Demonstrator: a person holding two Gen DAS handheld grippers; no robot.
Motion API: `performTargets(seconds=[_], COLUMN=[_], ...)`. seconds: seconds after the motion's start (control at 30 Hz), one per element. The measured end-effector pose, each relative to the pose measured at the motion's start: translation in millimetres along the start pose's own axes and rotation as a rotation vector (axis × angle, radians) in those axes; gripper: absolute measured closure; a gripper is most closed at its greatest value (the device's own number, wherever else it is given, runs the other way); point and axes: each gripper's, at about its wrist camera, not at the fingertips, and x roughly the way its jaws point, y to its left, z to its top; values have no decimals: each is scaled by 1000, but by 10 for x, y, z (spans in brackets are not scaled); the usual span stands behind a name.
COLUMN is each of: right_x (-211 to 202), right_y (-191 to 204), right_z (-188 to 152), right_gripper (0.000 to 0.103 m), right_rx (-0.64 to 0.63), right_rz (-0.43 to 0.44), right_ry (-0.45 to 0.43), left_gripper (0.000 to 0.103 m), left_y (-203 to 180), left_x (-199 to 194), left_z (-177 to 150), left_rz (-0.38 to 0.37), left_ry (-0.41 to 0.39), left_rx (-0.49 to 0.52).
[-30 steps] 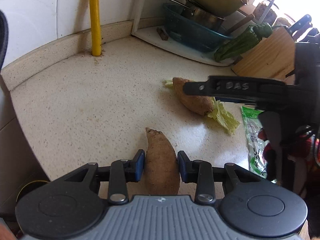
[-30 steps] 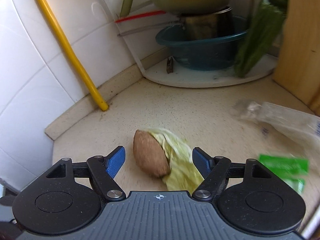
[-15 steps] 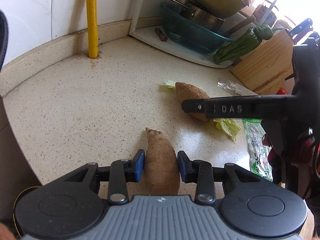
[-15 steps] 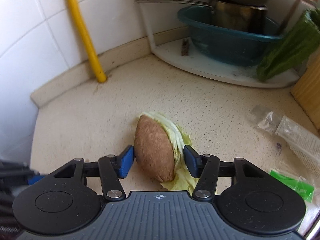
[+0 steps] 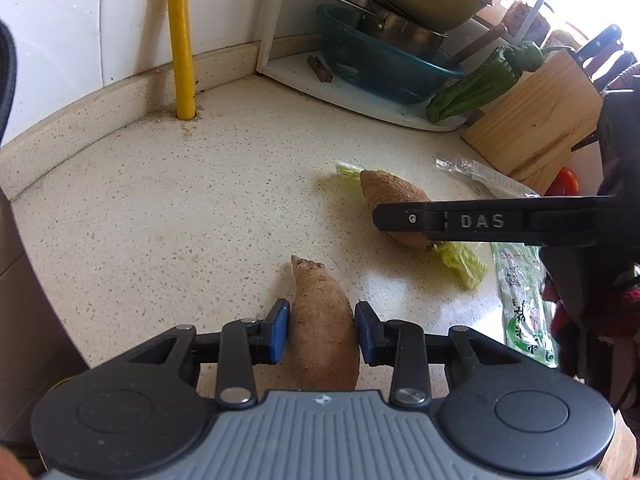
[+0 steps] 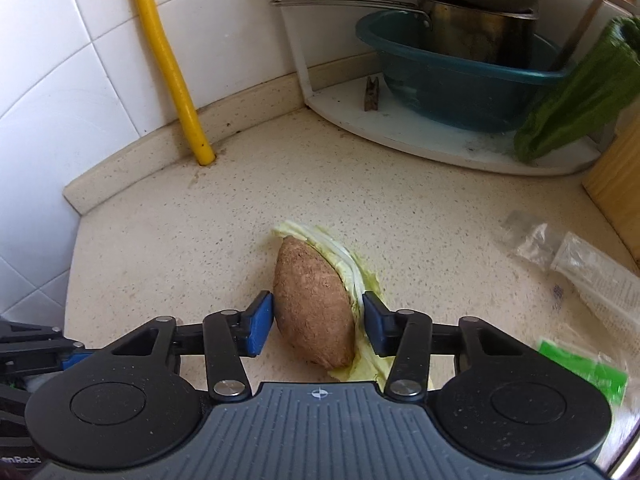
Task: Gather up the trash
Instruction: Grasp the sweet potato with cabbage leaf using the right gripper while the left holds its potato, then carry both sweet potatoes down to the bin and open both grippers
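Note:
My left gripper (image 5: 322, 332) is shut on a long brown sweet potato (image 5: 322, 320) that lies on the speckled counter (image 5: 180, 220). A second, fatter sweet potato (image 6: 314, 300) rests on a pale cabbage leaf (image 6: 348, 264). It sits between the blue pads of my right gripper (image 6: 316, 320), whose jaws are closing. The pads stand close to its sides, with a sliver of leaf at the right pad. In the left wrist view one black finger (image 5: 480, 222) of the right gripper crosses that potato (image 5: 392, 188). A clear plastic wrapper (image 6: 592, 268) and a green packet (image 6: 580, 364) lie to the right.
A yellow pipe (image 5: 182, 40) rises at the tiled back wall. A white corner shelf (image 6: 440, 136) carries a teal basin (image 6: 460, 80) with pots and a green vegetable (image 6: 572, 108). A wooden knife block (image 5: 532, 120) and a tomato (image 5: 566, 182) stand at the right. The counter drops off at the left.
The right gripper's jaws have narrowed from wide apart to close around the fat sweet potato, and the gripper rolled slightly. The left gripper kept still on its potato.

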Motion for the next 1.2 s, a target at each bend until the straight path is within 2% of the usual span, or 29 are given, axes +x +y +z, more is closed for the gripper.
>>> performTargets(seconds=[0.43, 0.7, 0.93, 1.2], right_x=[-495, -738, -744, -755], right_y=[118, 211, 523, 1099], right_z=[-115, -169, -194, -257], right_gripper=[48, 48, 48, 48], right_rx=[109, 129, 77, 5], right_rz=[154, 246, 368, 466], right_ry=[-63, -106, -94, -60], left_gripper=[70, 70, 70, 70], left_y=[-9, -2, 208, 564], left_x=[-254, -560, -855, -1226], left_z=[-47, -167, -356, -572], left_rz=[35, 111, 181, 233], left_ry=[-63, -117, -155, -195], left_rx=[8, -15, -89, -134])
